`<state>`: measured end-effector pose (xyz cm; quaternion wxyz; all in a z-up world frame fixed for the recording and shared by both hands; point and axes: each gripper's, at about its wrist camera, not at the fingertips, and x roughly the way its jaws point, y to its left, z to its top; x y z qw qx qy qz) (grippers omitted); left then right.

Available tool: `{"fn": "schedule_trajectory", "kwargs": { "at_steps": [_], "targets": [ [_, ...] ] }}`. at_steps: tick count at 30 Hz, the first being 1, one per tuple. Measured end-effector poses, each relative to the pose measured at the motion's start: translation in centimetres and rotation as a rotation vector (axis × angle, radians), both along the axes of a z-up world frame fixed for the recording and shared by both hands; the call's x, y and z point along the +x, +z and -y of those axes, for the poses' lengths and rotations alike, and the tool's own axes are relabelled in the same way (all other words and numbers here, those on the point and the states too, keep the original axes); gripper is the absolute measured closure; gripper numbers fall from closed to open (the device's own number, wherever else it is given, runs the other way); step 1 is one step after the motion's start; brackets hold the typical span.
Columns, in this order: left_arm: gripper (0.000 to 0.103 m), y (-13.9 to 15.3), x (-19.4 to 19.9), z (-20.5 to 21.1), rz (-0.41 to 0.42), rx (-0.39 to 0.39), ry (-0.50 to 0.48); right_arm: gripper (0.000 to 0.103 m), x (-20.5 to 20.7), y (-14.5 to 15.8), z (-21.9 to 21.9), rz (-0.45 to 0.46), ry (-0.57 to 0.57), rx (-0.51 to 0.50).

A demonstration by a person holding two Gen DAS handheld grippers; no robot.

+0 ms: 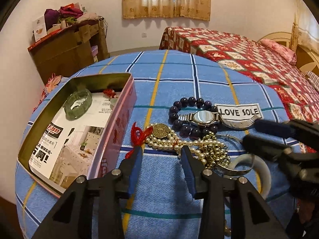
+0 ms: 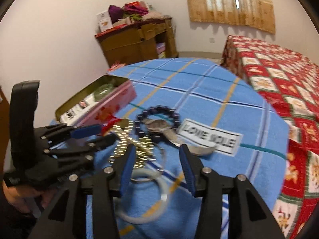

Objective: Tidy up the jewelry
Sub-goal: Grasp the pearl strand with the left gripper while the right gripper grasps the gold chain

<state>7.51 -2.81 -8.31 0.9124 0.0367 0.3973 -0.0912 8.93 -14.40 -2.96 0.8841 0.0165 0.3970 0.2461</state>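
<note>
Pearl-white beads form a limp necklace [image 1: 159, 142] heaped on the blue checked cloth [image 1: 175, 79] just beside the open pink tin [image 1: 117, 131], tangled with a brass pendant [image 1: 160, 130], red cord [image 1: 136, 134] and gold chain [image 1: 214, 149]. The left gripper [image 1: 161, 153] hovers over it, jaws apart and empty; the right gripper [image 2: 156, 152] is likewise released above a white bangle [image 2: 159, 189]. The strand looks light, slippery and apt to drag its neighbours, so a pinch across a bunched section seems safest.
</note>
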Motion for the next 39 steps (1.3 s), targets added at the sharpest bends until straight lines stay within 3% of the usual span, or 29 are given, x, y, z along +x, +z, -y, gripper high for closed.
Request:
{"fn": "schedule_trajectory", "kwargs": {
  "at_steps": [6,8,9,13,18,25,29,36,39],
  "targets": [
    [0.061,0.4,-0.1,-1.3,0.025,0.002,0.045,0.057,1.3,-2.3,-2.6,-0.081,0.057,-0.028],
    [0.061,0.3,0.1,-1.5,0.016,-0.003,0.047,0.067,1.6,-2.8,-2.4,-0.099,0.064,-0.003],
    [0.061,0.2,0.1,-1.5,0.012,-0.006,0.047,0.079,1.5,-2.7,-2.3,-0.097,0.071,0.009],
    [0.061,0.2,0.1,-1.5,0.014,-0.011,0.045,0.09,0.9,-1.9,-2.3,-0.056,0.072,0.013],
    [0.061,0.4,-0.1,-1.2,0.016,-0.009,0.034,0.09,0.4,0.1,-1.0,0.012,0.023,0.038],
    [0.061,0.6,0.0,0.5,0.017,0.006,-0.006,0.09,-0.2,2.8,0.2,0.142,-0.062,-0.023],
    [0.061,0.2,0.6,1.8,-0.001,0.02,-0.032,0.09,0.2,2.3,0.3,0.148,-0.08,-0.058],
    [0.061,-1.4,2.5,2.1,-0.101,-0.035,-0.048,0.09,0.3,1.0,0.4,0.121,-0.068,-0.07],
    [0.061,-1.4,2.7,2.1,-0.107,-0.044,-0.051,0.09,0.3,0.7,0.2,0.117,-0.062,-0.075]
  ]
}}
